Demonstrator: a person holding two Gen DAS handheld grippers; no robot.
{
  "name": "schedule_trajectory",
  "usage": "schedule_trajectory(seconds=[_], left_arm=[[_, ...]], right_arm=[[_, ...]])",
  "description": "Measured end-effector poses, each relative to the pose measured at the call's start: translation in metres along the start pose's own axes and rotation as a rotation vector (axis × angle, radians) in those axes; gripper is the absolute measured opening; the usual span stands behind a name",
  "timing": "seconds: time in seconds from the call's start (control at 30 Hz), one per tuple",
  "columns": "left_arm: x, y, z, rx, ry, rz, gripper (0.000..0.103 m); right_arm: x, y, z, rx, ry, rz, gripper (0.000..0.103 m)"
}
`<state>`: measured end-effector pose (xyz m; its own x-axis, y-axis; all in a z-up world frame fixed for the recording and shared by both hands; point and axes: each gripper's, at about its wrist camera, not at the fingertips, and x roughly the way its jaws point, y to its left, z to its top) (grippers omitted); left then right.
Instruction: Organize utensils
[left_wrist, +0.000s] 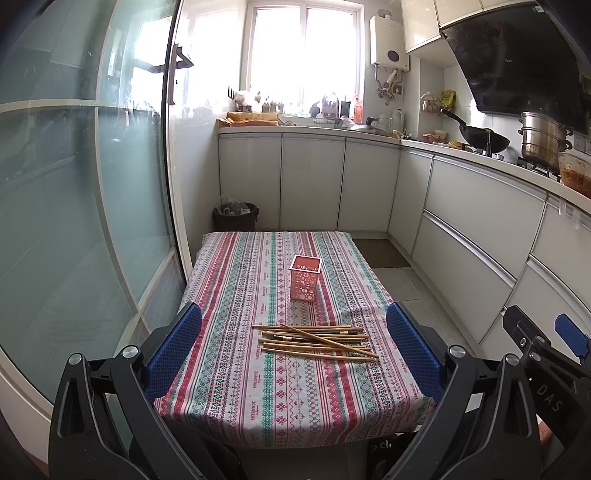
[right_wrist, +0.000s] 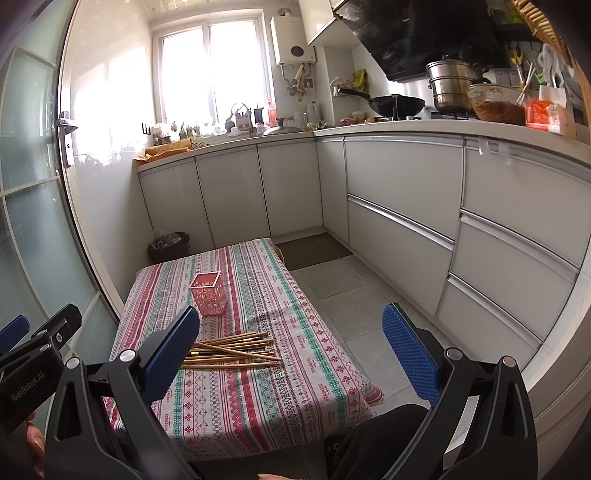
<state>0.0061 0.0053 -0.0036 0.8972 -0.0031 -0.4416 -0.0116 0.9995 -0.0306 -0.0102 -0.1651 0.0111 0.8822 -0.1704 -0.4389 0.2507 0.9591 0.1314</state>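
Observation:
Several wooden chopsticks (left_wrist: 317, 341) lie in a loose pile on the striped tablecloth (left_wrist: 236, 402), nearer the front edge. Behind them stands a pink perforated square holder (left_wrist: 305, 278), upright and empty as far as I can see. My left gripper (left_wrist: 293, 349) is open above the table's near edge, with the pile between its blue pads and nothing held. My right gripper (right_wrist: 291, 352) is open too, off the table's right side. The same chopsticks (right_wrist: 232, 350) sit by its left pad, and the holder (right_wrist: 209, 294) stands further back.
A low table (right_wrist: 258, 413) stands in a narrow kitchen. White cabinets (right_wrist: 402, 221) run along the right and the back. A frosted glass door (left_wrist: 74, 206) is at the left. A dark bin (left_wrist: 235, 217) sits behind the table. A dark-clad knee (right_wrist: 373, 435) shows below the right gripper.

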Motion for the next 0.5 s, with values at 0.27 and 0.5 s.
schedule_trajectory(seconds=[0.27,0.5], left_arm=[[0.0005,0.0,-0.0019,-0.001,0.005,0.001,0.096],[0.0008,0.0005,-0.0022,-0.002,0.005,0.002,0.096]], right_arm=[[0.0009,-0.0002,-0.0019,0.002,0.003,-0.001,0.097],[0.0009,-0.0007,-0.003,0.002,0.003,-0.001,0.097]])
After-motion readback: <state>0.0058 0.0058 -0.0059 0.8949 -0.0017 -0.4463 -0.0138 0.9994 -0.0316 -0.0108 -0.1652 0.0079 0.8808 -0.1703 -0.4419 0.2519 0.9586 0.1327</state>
